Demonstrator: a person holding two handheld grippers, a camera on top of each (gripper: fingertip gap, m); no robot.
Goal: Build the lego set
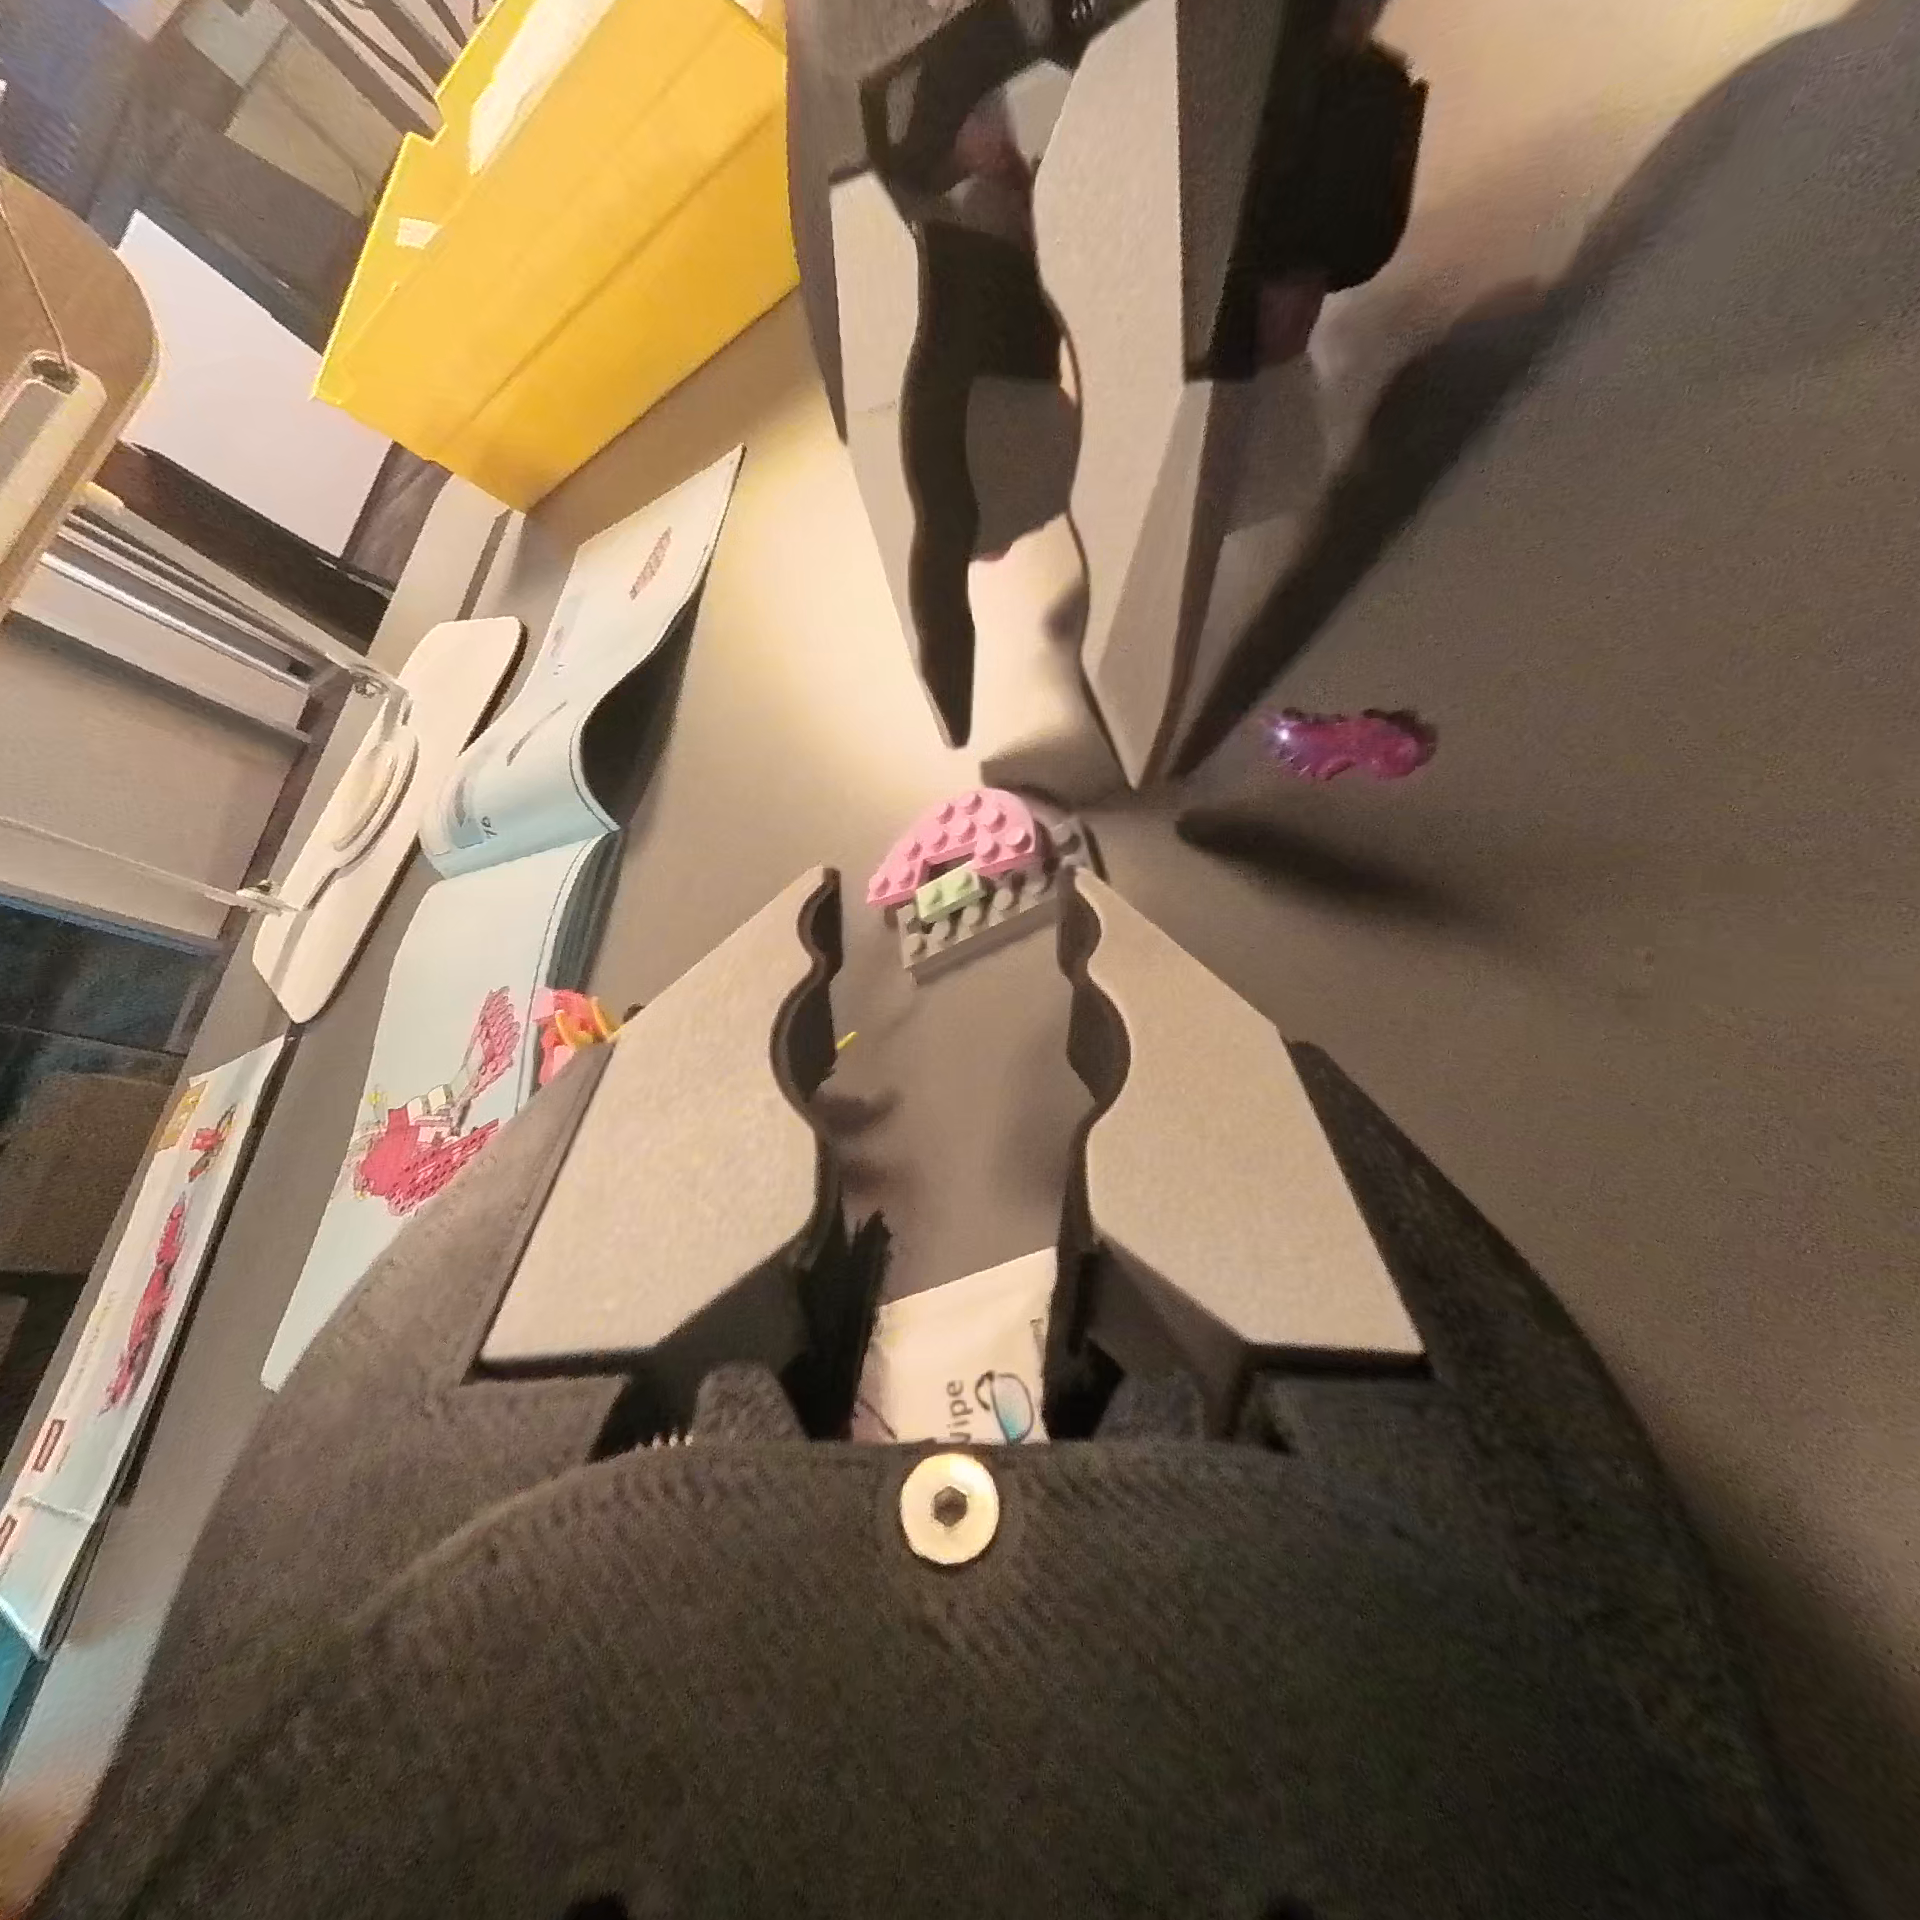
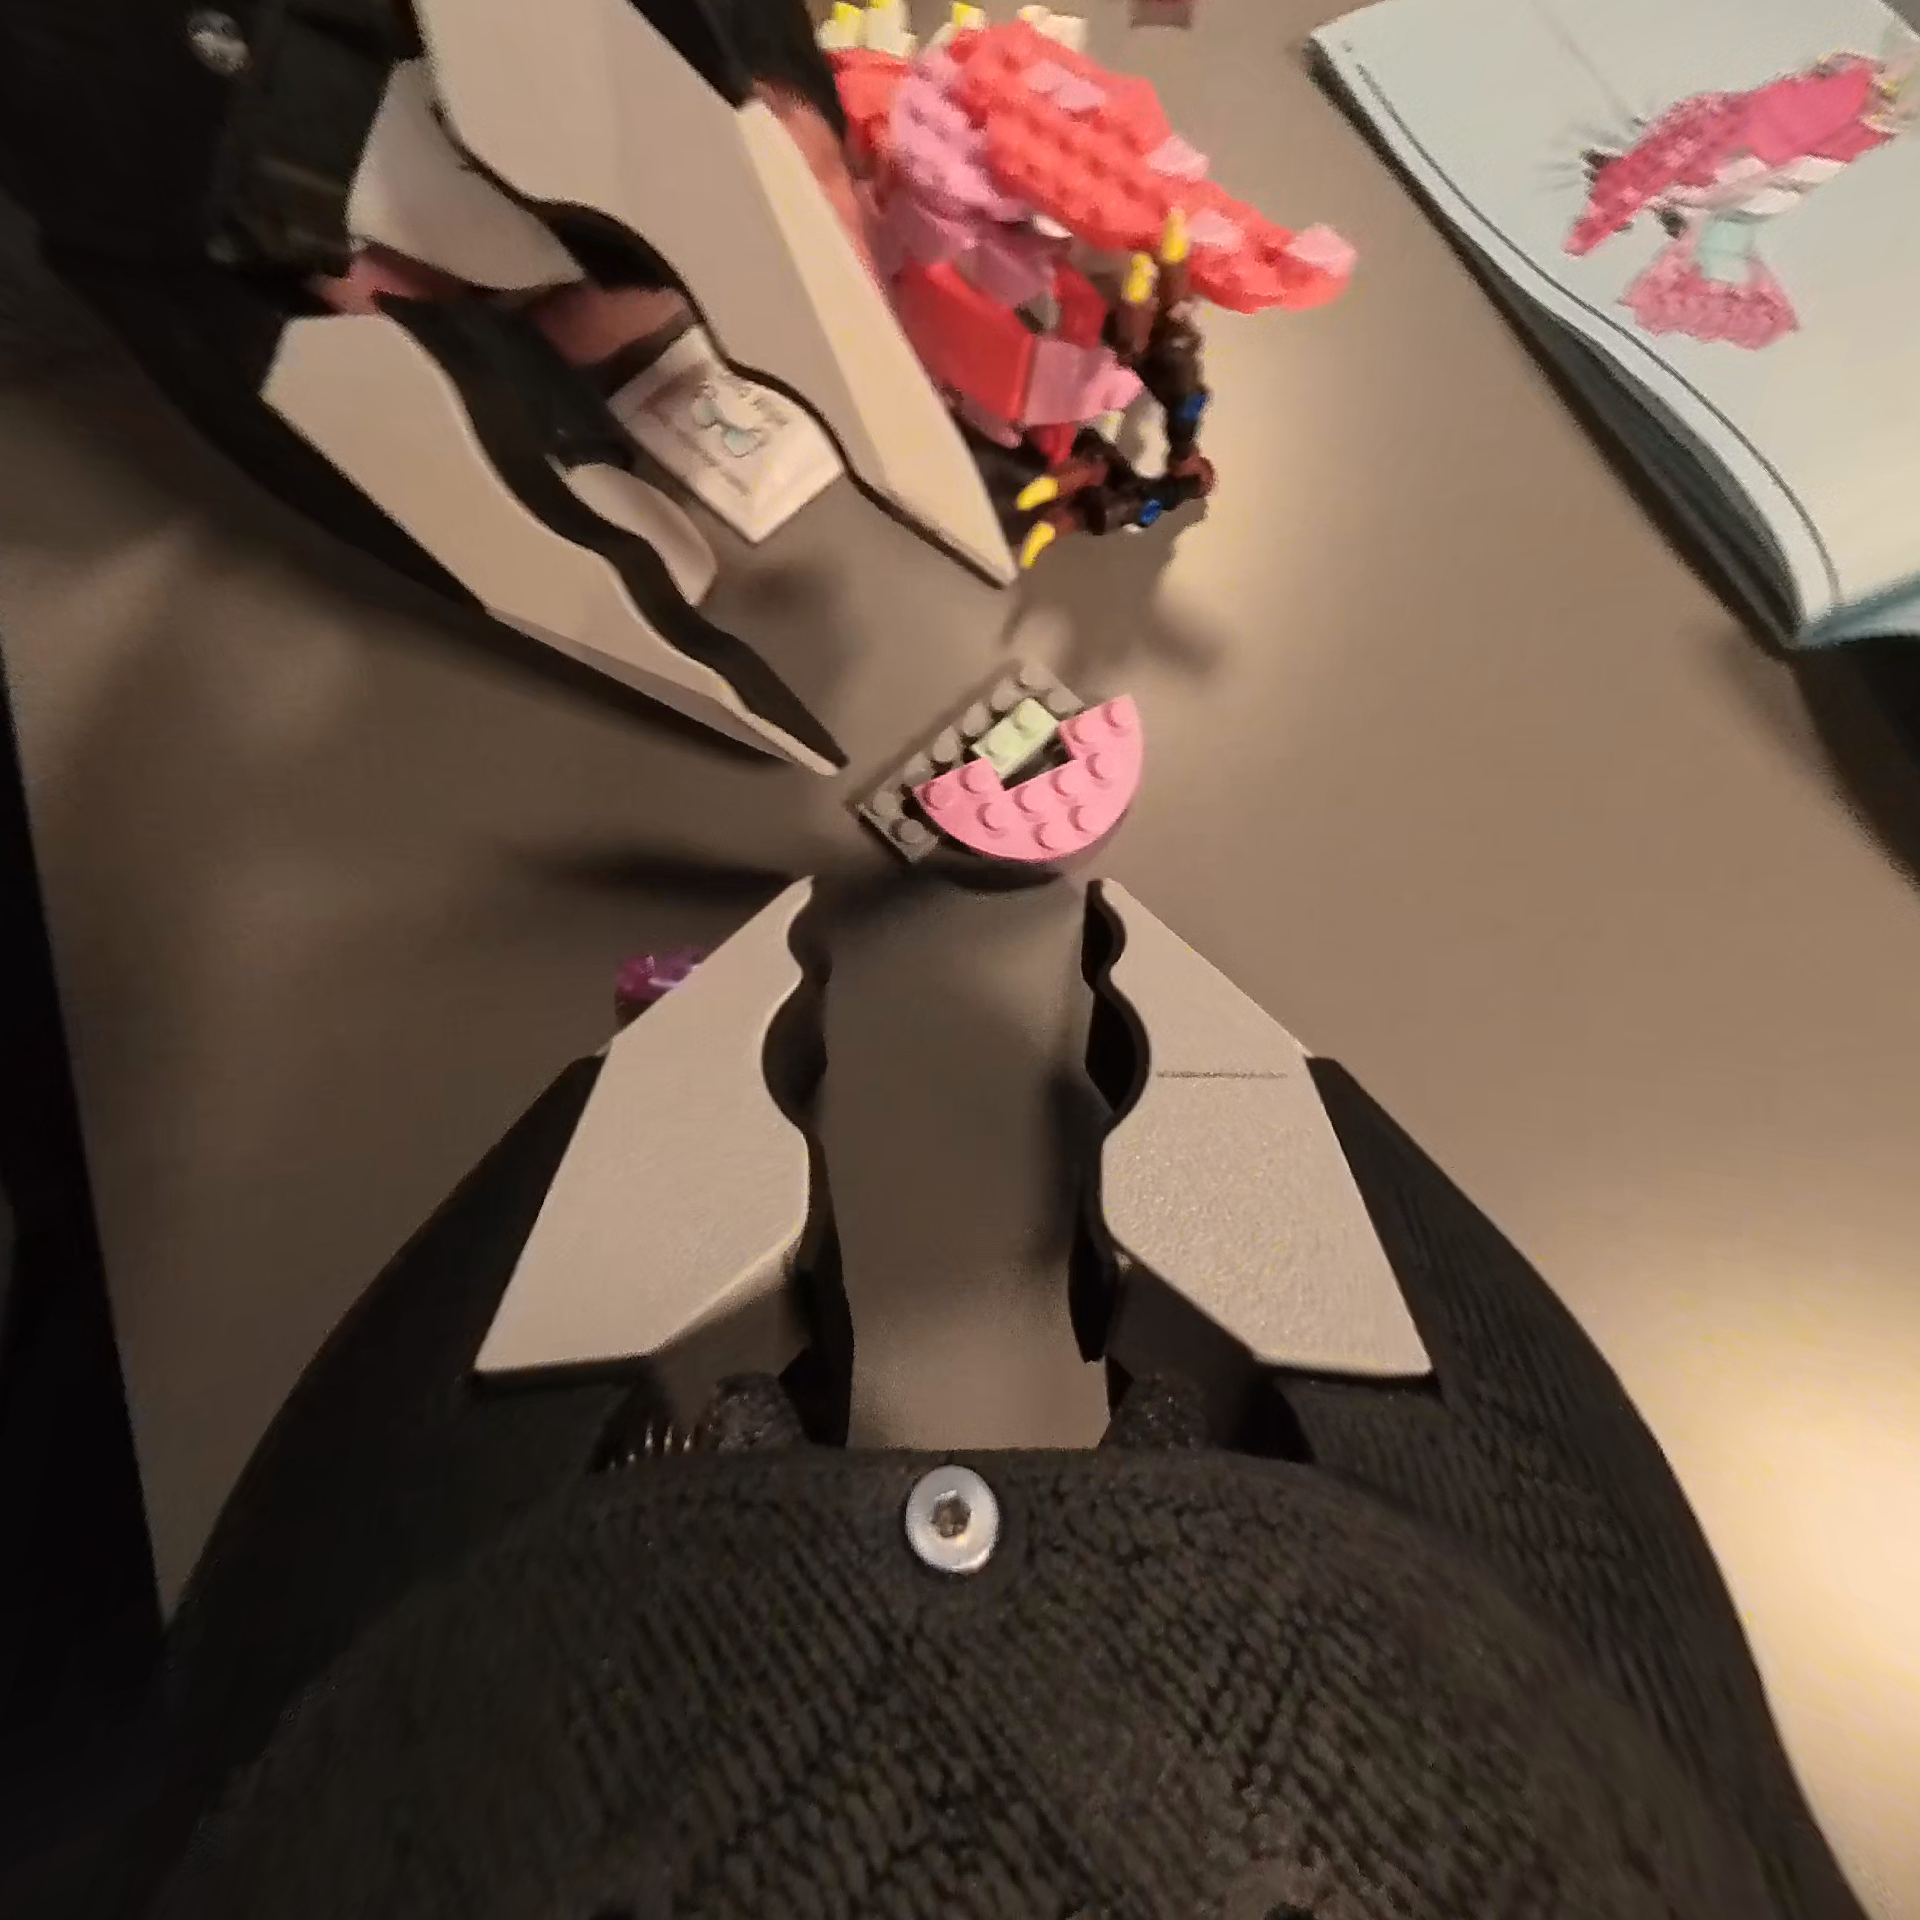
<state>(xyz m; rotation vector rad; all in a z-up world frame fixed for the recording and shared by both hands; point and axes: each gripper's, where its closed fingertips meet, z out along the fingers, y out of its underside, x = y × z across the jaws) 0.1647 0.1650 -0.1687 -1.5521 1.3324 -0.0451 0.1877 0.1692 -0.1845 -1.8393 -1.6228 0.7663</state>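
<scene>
1. Your left gripper's finger hides most of the red-pink brick model (image 1: 569, 1023) in its view.
2. The purple translucent piece (image 2: 652, 975) is half behind your right finger, too blurry to identify.
3. Booklet (image 2: 1704, 312) runs off the edge.

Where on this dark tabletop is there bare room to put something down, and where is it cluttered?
Bare patch: the dark tabletop right of the small grey, pink and green brick assembly, below the open pale-blue instruction booklet. Another: beyond the translucent purple piece. Crowded: between both open grippers around the assembly, near the red-and-pink brick model, and around the yellow box.
</scene>
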